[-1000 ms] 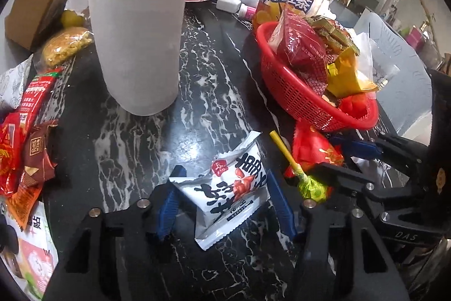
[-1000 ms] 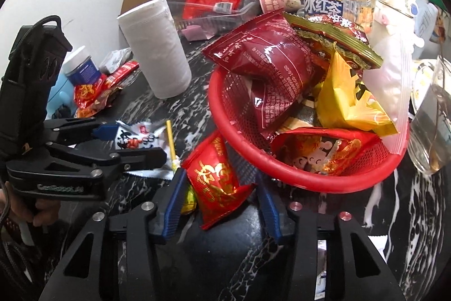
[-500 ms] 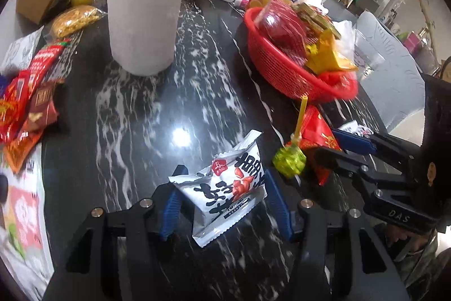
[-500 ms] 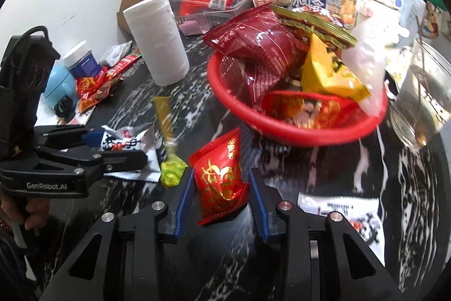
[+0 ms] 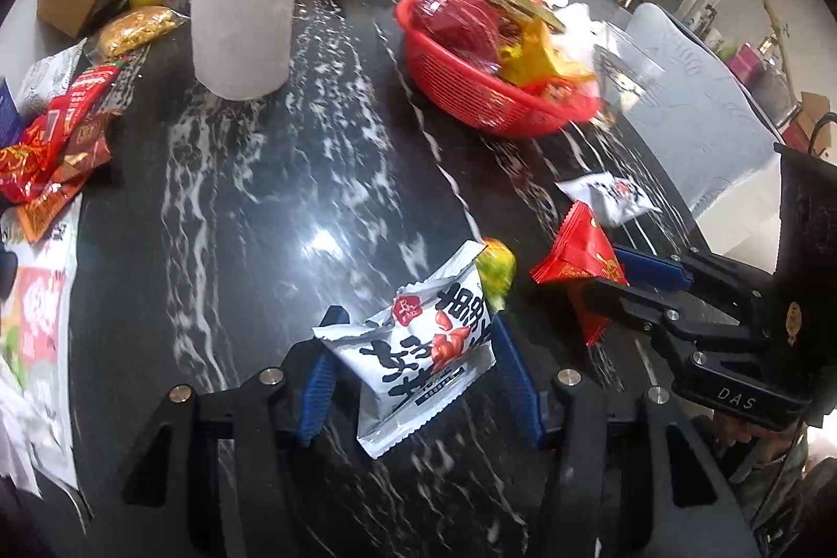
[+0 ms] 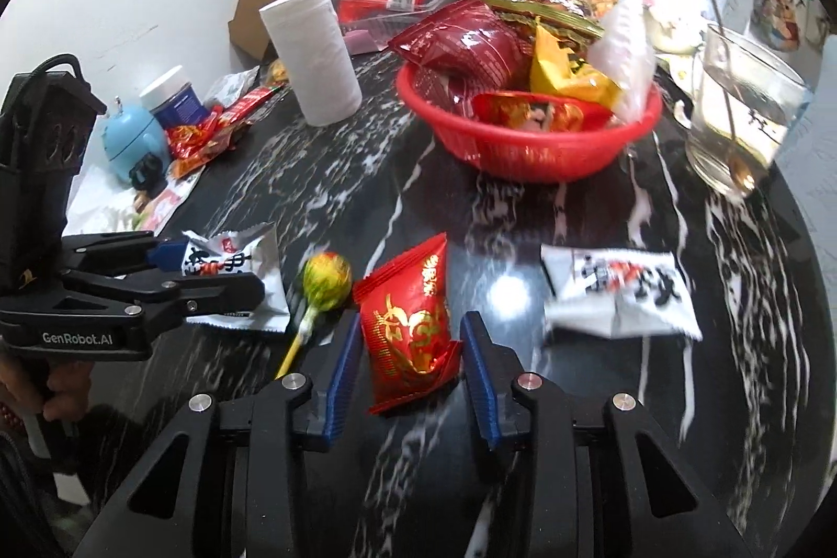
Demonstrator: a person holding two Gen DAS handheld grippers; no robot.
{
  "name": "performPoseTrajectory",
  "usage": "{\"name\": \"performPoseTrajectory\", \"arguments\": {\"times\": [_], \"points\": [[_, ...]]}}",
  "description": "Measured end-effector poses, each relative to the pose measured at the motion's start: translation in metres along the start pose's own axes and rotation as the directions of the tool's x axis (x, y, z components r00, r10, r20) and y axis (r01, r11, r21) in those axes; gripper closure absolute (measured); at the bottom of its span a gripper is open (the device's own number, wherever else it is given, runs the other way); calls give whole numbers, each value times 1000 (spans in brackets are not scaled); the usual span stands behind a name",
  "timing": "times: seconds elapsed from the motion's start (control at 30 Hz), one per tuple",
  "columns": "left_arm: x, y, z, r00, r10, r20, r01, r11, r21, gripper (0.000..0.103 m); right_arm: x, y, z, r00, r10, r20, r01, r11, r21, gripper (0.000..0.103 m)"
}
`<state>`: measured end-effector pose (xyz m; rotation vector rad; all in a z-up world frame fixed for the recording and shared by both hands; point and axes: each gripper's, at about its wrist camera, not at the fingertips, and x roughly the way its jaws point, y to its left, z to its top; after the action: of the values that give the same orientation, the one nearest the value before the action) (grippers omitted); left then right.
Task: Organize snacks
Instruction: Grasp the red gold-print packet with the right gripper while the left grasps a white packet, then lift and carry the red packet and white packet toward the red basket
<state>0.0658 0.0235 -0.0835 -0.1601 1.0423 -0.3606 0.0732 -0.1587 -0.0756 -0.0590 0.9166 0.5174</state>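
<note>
Two packets being carried.
White packet [image 5: 418, 349] is being clamped by left tongs [image 5: 413, 375], red packet [image 6: 410, 328] by right tongs [image 6: 410, 364]; basket [image 6: 523, 150] is lying far ahead, nearer the right.

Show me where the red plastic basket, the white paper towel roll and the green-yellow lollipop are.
red plastic basket [image 6: 523, 155], right wrist view, front wall.
white paper towel roll [image 6: 314, 50], right wrist view, side.
green-yellow lollipop [image 6: 327, 280], right wrist view, wrapped head.

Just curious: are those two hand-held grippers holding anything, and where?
Left hand-held gripper pinches white snack packet by its sides; right hand-held gripper pinches red packet likewise.
</note>
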Motion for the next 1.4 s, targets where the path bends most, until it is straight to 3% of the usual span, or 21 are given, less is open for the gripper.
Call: {"name": "performPoseTrajectory", "arguments": {"times": [0.47, 0.7, 0.93, 0.97, 1.07, 1.17, 1.4], "points": [[-9, -29, -16, 999, -49, -13, 50, 998, 32, 48, -26, 0, -38, 1000, 2, -28, -1, 999, 36, 63], [-8, -31, -15, 1000, 3, -6, -2, 998, 60, 48, -24, 1, -35, 1000, -23, -9, 23, 999, 25, 37], [-9, -30, -17, 999, 33, -2, -32, 997, 68, 48, -12, 8, -34, 998, -53, -30, 51, 997, -62, 36], [-8, -30, -18, 999, 33, -2, -32, 997, 66, 48, -12, 7, -34, 998, -53, -26, 51, 997, -61, 37], [-8, -30, -18, 999, 33, -2, -33, 997, 63, 48, -14, 5, -35, 998, -56, -8, 55, 997, -52, 57], [-8, -32, -18, 999, 33, -4, -32, 997, 68, 48, -16, 6, -36, 998, -56, 1, 56, 997, -61, 68], [-12, -36, -19, 1000, 23, 4, -23, 998, 64, 48, -23, 5, -39, 999, -40, 19, 41, 999, -24, 73]]}}
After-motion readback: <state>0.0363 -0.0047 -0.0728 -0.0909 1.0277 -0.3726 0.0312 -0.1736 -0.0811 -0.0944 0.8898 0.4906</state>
